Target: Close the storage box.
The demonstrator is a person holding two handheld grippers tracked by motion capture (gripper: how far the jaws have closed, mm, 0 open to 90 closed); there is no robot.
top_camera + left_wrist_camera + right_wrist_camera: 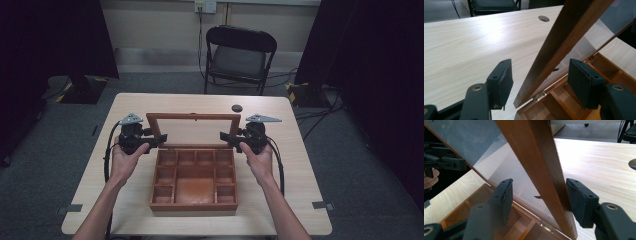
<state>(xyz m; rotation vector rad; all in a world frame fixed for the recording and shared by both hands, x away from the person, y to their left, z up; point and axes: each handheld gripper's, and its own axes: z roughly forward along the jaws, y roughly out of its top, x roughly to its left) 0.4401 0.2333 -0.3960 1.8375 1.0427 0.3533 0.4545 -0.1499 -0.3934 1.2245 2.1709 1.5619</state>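
My left gripper [161, 140] and right gripper [224, 136] were open around the lid [193, 116]. I needed both sides moving together, slowly.

In my left hand-held gripper [540, 82] view the lid's frame [564, 47] runs off the top edge; the counter's [300, 165] near edge is cut off below.

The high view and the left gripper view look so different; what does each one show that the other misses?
High view alone: both hands, the right gripper and the whole brown wooden compartment box.

Left gripper view alone: a small metal hinge joining the box to its wood-framed glass lid, whose frame stands between the open jaws.

Both: the lid raised, the left gripper, the pale wooden table and the black folding chair.
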